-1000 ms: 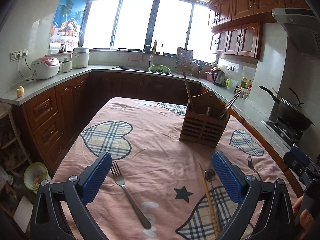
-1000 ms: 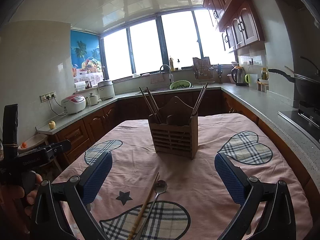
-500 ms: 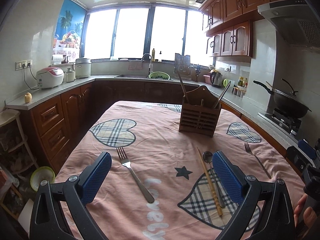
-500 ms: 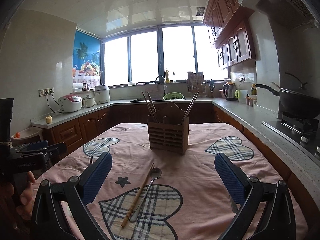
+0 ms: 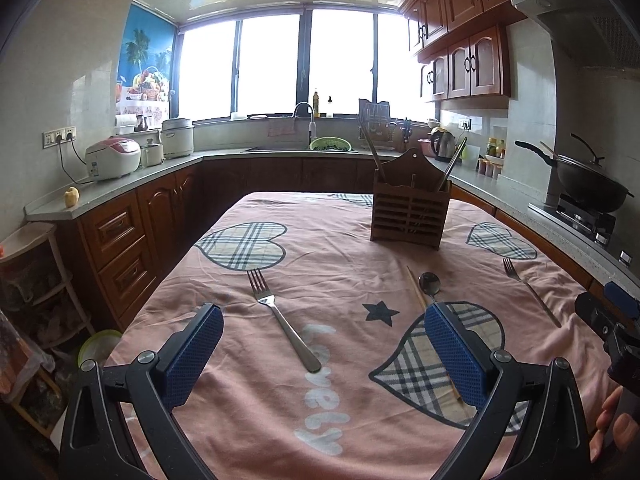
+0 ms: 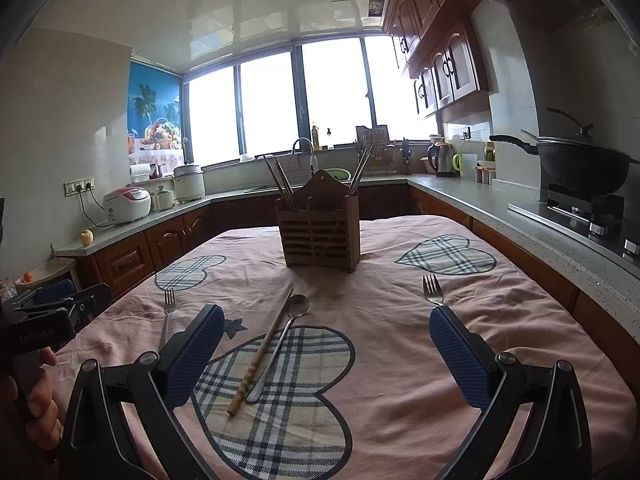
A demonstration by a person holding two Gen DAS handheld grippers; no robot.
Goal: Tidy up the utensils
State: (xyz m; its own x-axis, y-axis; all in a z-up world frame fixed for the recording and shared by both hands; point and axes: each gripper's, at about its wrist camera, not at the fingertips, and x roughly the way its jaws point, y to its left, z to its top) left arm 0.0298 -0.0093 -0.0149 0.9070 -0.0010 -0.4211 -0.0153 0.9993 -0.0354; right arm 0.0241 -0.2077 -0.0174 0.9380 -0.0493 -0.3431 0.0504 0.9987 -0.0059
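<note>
A slatted wooden utensil holder (image 5: 409, 216) (image 6: 319, 234) with chopsticks in it stands far back on the pink tablecloth. A steel fork (image 5: 280, 316) lies between the fingers of my open left gripper (image 5: 324, 346). A spoon (image 6: 280, 344) and a wooden chopstick (image 6: 262, 354) lie side by side on a plaid heart, between the fingers of my open right gripper (image 6: 326, 350). A second fork (image 6: 432, 290) (image 5: 530, 290) lies at the right, its handle hidden behind my right finger. Both grippers hold nothing.
The table (image 5: 332, 420) is ringed by wooden counters. A wok (image 6: 580, 168) sits on the stove at the right, a rice cooker (image 5: 114, 158) at the left. A hand (image 6: 40, 400) holds the left gripper at the table's left edge.
Both grippers have pulled back and tilted up; the holder now sits farther away and more of the table's near part shows. The second fork came into the right wrist view.
</note>
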